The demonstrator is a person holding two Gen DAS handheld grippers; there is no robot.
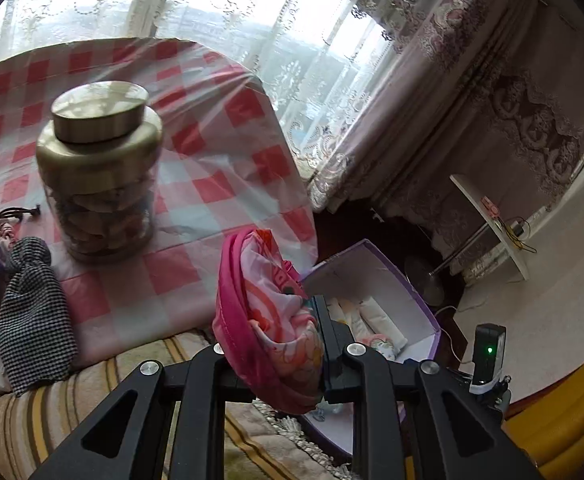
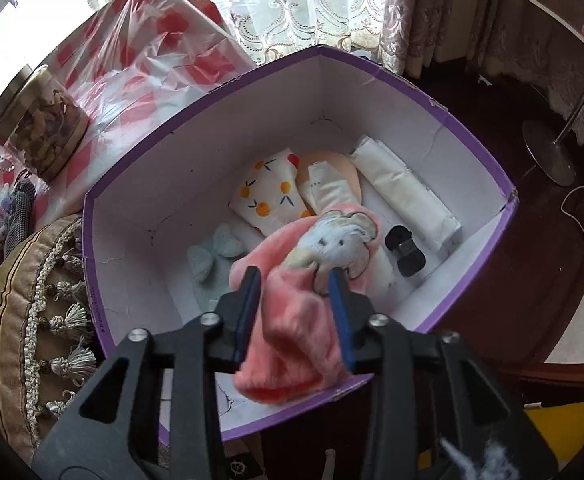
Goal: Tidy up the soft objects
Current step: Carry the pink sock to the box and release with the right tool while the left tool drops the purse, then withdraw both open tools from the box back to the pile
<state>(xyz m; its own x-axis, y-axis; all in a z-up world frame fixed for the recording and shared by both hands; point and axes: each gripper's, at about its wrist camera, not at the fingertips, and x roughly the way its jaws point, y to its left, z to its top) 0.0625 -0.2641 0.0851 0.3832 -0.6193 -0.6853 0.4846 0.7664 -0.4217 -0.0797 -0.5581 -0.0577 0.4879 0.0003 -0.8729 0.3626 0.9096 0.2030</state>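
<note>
The left gripper (image 1: 269,344) is clenched on a rolled pink patterned cloth (image 1: 267,320), held above the sofa edge with the purple box (image 1: 420,292) at its three o'clock. The right gripper (image 2: 296,312) grasps a fluffy pink sock (image 2: 300,320) over the purple box, where rolled cloths (image 2: 267,192) lie at twelve o'clock.

Both wrist views overlook the purple box (image 2: 468,132) closely.
</note>
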